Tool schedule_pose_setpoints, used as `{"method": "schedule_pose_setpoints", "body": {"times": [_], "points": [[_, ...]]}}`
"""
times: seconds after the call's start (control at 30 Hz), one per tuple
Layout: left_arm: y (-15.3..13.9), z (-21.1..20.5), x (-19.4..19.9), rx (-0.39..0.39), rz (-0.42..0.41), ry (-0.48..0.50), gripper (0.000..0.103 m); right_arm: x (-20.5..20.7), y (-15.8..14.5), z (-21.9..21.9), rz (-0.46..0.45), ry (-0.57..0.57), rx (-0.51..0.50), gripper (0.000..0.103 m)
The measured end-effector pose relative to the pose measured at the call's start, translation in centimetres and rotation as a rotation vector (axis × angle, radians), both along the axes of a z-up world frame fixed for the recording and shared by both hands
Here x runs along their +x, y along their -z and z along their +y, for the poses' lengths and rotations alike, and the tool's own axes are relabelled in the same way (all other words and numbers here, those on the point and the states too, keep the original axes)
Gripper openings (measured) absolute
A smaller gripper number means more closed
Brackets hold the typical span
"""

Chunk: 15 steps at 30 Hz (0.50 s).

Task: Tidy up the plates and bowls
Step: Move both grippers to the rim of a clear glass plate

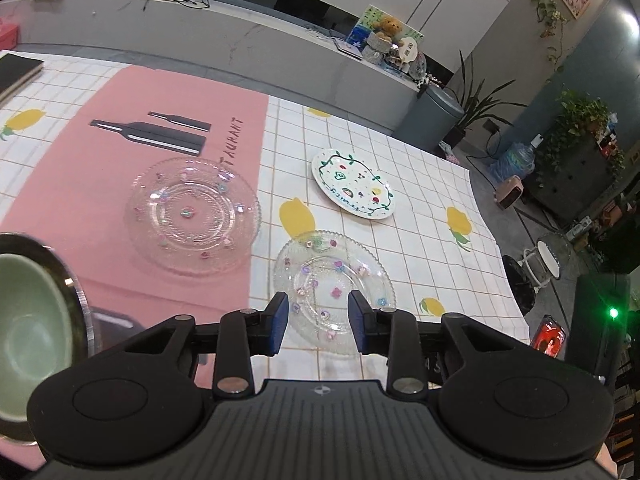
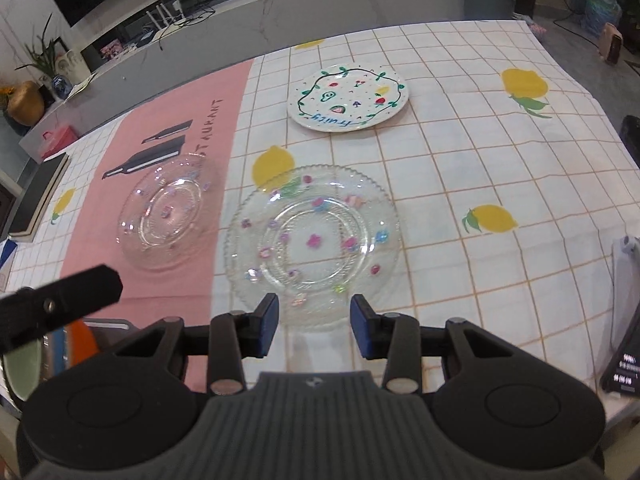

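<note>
Two clear glass plates with coloured dots lie on the table. One (image 1: 192, 216) (image 2: 170, 216) is on the pink mat, the other (image 1: 334, 292) (image 2: 312, 240) on the checked cloth. A white painted plate (image 1: 352, 184) (image 2: 348, 98) lies farther back. A green bowl (image 1: 28, 320) in a metal-rimmed holder is at the left edge. My left gripper (image 1: 318, 320) is open and empty above the near glass plate. My right gripper (image 2: 314, 324) is open and empty at that plate's near rim.
The table has a white checked cloth with lemons (image 2: 520, 160) and a pink mat (image 1: 160, 120). A dark book (image 1: 16, 72) lies at the far left. The table's right edge (image 1: 492, 220) drops to the floor. Part of the other gripper (image 2: 60, 300) shows at left.
</note>
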State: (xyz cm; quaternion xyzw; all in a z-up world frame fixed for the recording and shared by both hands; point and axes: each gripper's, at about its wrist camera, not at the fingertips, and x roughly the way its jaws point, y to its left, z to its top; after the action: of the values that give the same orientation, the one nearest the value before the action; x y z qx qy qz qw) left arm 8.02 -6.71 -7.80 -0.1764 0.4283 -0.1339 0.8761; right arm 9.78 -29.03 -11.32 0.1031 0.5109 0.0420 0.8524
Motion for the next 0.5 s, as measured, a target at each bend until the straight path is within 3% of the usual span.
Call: {"method": "schedule_pose_setpoints", "body": {"times": [0.27, 0.5], "points": [[3.1, -1.7, 1.7, 0.031, 0.007, 0.028, 0.037, 0.6, 2.3, -3.0, -0.03, 0.029, 0.042, 0.045], [4.8, -2.9, 3.2, 0.045, 0.003, 0.031, 0.04, 2.4, 3.4, -4.4, -0.04, 0.042, 0.0, 0.044]]}}
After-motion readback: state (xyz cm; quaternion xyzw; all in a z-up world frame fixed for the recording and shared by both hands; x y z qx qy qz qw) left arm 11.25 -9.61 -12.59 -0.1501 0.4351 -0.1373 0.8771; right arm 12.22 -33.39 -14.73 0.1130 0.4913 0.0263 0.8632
